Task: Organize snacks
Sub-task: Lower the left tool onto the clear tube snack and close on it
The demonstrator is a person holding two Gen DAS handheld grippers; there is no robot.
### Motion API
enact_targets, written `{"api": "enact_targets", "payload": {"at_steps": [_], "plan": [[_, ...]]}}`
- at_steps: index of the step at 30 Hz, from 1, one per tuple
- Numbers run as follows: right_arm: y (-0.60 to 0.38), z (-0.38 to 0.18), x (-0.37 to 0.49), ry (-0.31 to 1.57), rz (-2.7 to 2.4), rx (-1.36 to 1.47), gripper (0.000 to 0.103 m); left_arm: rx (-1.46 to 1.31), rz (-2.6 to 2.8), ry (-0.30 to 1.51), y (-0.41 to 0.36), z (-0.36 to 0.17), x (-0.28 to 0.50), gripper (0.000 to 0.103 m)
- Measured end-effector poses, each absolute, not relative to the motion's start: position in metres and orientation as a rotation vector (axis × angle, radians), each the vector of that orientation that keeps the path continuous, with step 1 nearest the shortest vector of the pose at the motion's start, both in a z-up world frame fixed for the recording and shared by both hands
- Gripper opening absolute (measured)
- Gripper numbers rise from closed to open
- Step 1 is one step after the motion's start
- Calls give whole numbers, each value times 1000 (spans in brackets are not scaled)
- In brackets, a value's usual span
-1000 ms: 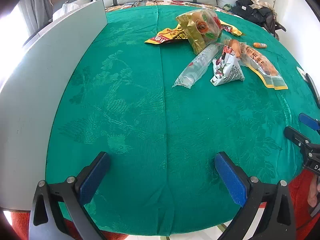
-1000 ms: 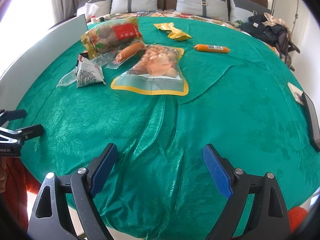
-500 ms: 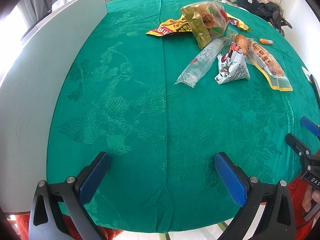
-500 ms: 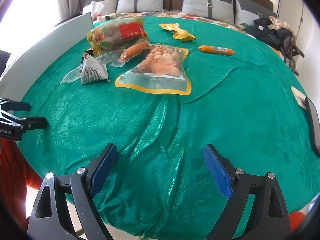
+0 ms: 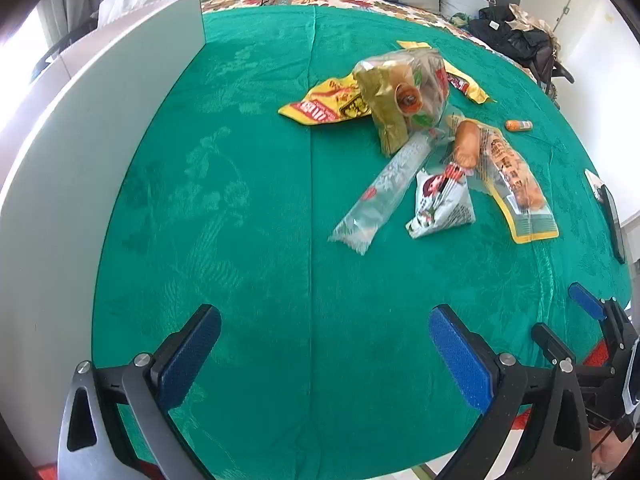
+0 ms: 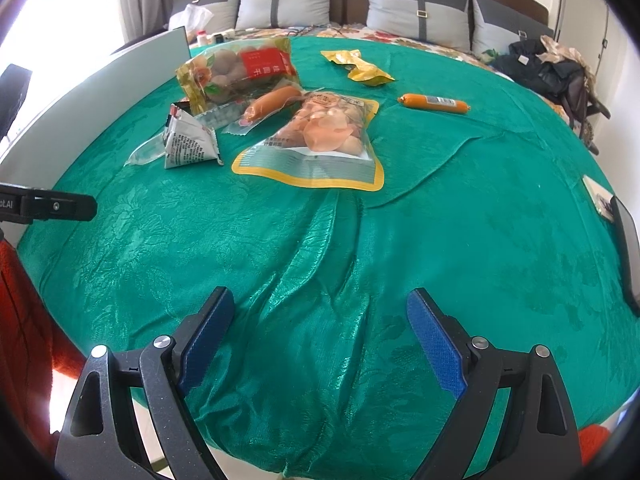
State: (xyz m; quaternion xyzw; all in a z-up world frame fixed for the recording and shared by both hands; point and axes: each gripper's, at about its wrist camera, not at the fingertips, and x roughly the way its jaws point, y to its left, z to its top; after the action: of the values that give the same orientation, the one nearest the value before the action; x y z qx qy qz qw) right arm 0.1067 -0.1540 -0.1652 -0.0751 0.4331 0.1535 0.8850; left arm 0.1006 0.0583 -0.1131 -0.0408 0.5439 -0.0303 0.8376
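Snacks lie on a green cloth: a yellow-edged bag of orange crisps (image 6: 320, 140), a gold bag with a red label (image 6: 236, 72), a white triangular pack (image 6: 190, 144), a clear long packet (image 5: 384, 188), a wrapped sausage (image 6: 272, 102), an orange sausage stick (image 6: 434, 103) and a yellow wrapper (image 6: 360, 66). In the left wrist view the gold bag (image 5: 404, 92) lies on a yellow packet (image 5: 324, 106). My left gripper (image 5: 324, 356) is open and empty over the near cloth. My right gripper (image 6: 320, 336) is open and empty near the front edge.
A white upright board (image 5: 80, 128) stands along the left side. A dark phone-like slab (image 6: 626, 248) lies at the right edge. The cloth is wrinkled (image 6: 320, 264) in front of the right gripper. Cushions (image 6: 288, 0) and a dark bag (image 6: 548, 68) sit behind.
Both grippers have moved a little forward over the table, toward the snacks. Both stay open and empty. The snacks have not moved.
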Motion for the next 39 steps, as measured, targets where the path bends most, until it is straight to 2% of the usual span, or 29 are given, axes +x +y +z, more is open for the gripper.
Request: {"api": "enact_targets", "payload": {"at_steps": [4, 10, 11, 12, 13, 14, 20, 26, 28, 30, 32, 37, 38, 39], "plan": [[-155, -165, 106, 897, 323, -156, 91, 48, -77, 1156, 52, -111, 137, 98], [-155, -165, 106, 895, 324, -156, 92, 176, -197, 1203, 22, -131, 173, 71], [-155, -165, 106, 895, 324, -156, 92, 172, -210, 1180, 19, -130, 175, 62], [-155, -165, 106, 894, 325, -156, 92, 152, -224, 1179, 18, -130, 176, 44], [-155, -165, 106, 894, 325, -156, 92, 121, -232, 1176, 19, -129, 177, 39], [-155, -164, 106, 893, 326, -157, 92, 96, -231, 1177, 20, -129, 176, 27], [-155, -163, 107, 889, 328, -156, 92, 97, -203, 1196, 25, -128, 133, 23], [-155, -163, 109, 886, 328, -154, 93, 153, -222, 1226, 30, -128, 77, 24], [-156, -164, 108, 885, 327, -154, 94, 164, -211, 1219, 29, -128, 79, 36], [-155, -163, 109, 883, 324, -152, 94, 144, -174, 1198, 29, -126, 87, 66], [-155, -163, 108, 880, 323, -151, 94, 95, -168, 1172, 30, -125, 100, 71], [-156, -163, 107, 872, 325, -150, 94, 82, -133, 1170, 27, -131, 126, 69], [-156, -164, 107, 871, 325, -150, 94, 76, -139, 1169, 26, -131, 127, 62], [-156, -164, 107, 871, 325, -150, 94, 78, -136, 1161, 26, -130, 126, 41]]}}
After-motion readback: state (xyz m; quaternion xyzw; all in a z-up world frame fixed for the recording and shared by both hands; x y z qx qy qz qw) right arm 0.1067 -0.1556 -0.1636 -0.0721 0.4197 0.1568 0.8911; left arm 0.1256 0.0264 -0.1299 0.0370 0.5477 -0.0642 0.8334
